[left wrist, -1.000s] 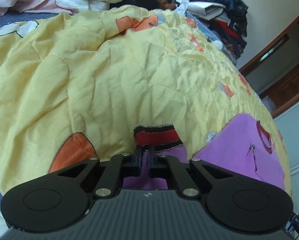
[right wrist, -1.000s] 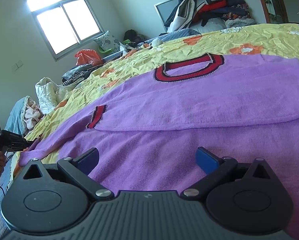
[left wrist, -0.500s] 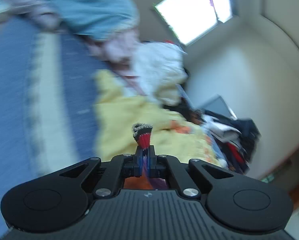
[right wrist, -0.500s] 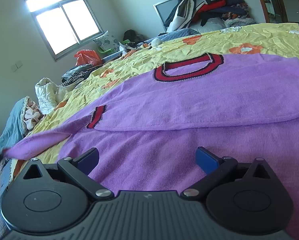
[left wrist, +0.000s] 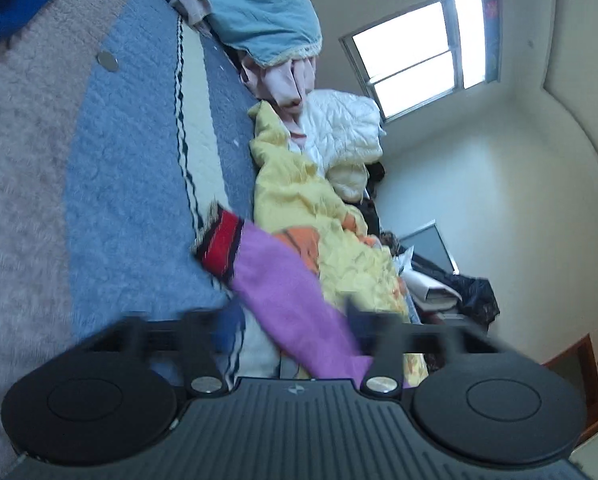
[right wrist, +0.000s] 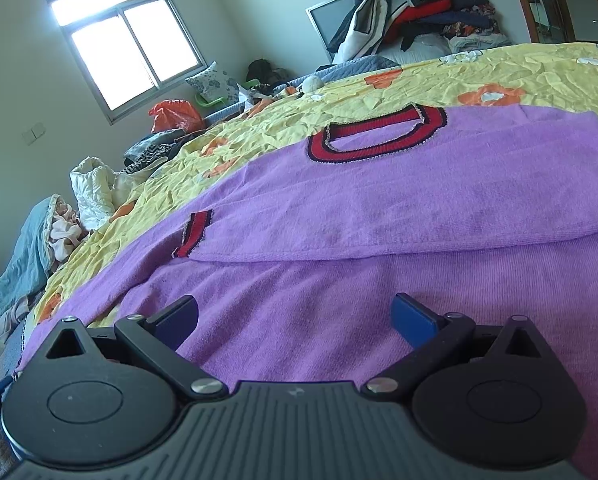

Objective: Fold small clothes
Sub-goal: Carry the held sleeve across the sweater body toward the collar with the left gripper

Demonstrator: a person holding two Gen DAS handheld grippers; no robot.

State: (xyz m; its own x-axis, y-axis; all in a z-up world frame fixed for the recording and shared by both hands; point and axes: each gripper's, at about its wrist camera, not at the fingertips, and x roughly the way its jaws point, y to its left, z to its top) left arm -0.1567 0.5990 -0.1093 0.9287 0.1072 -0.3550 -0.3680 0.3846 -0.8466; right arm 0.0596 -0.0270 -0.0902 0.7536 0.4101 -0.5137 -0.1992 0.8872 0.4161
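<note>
left hand-held gripper [left wrist: 287, 320] wide open, purple sleeve [left wrist: 283, 280] between fingers, unclamped

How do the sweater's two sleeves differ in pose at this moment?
The folded sleeve lies flat across the sweater's body, while the loose sleeve stretches out past the yellow sheet. The folded sleeve's cuff rests on purple knit; the loose sleeve's cuff is over the blue cover. Both are purple with red-and-black striped cuffs.

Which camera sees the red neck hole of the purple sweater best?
The right wrist view: the red-and-black collar lies flat and sharp on the purple sweater. The left wrist view misses the collar, showing only a blurry sleeve with its red cuff.
</note>
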